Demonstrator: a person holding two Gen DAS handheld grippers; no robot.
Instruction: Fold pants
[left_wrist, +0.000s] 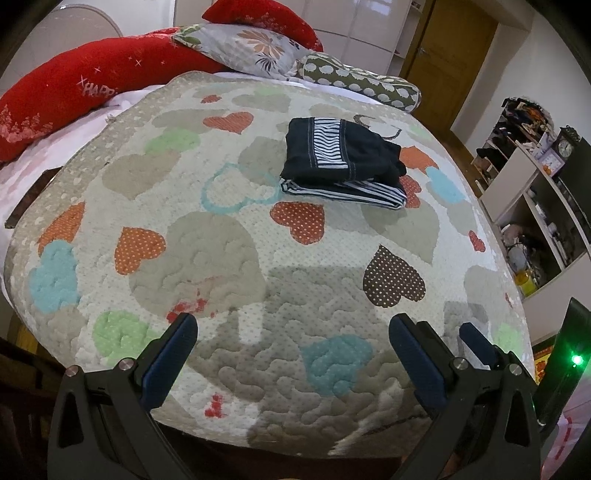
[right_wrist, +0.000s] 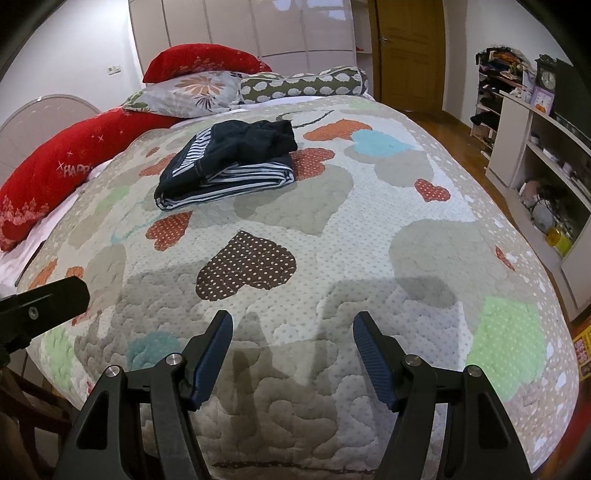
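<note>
- The left gripper (left_wrist: 293, 325) is closest to us. Its two blue fingers (left_wrist: 166, 363) stand far apart, and nothing is between them.
- The right gripper (right_wrist: 292, 325) is wide apart too. Only the blanket shows between its fingers.
- Both grippers hang over the near end of the bed and point down at it. They touch nothing.
- Under them lies a bumpy quilt (left_wrist: 236, 258) with lots of hearts on it, in orange, green, blue and grey.
- A brown heart (right_wrist: 245, 264) with little dots sits a bit farther up the quilt.
- The pants (left_wrist: 341, 162) are well away from both grippers, past the brown heart. They are dark blue with white stripes. They lie folded in a small pile on the quilt.
- Behind the pants, at the head of the bed, are a long red pillow (left_wrist: 74, 99), a flower pillow (right_wrist: 192, 92) and a spotted roll pillow (right_wrist: 306, 86).
- On the right side of the room stand white shelves (right_wrist: 532, 162) full of things, with a clock (right_wrist: 548, 79) on top.
- Farthest back are a brown door (right_wrist: 406, 48) and tall pale closets (right_wrist: 243, 26).
</note>
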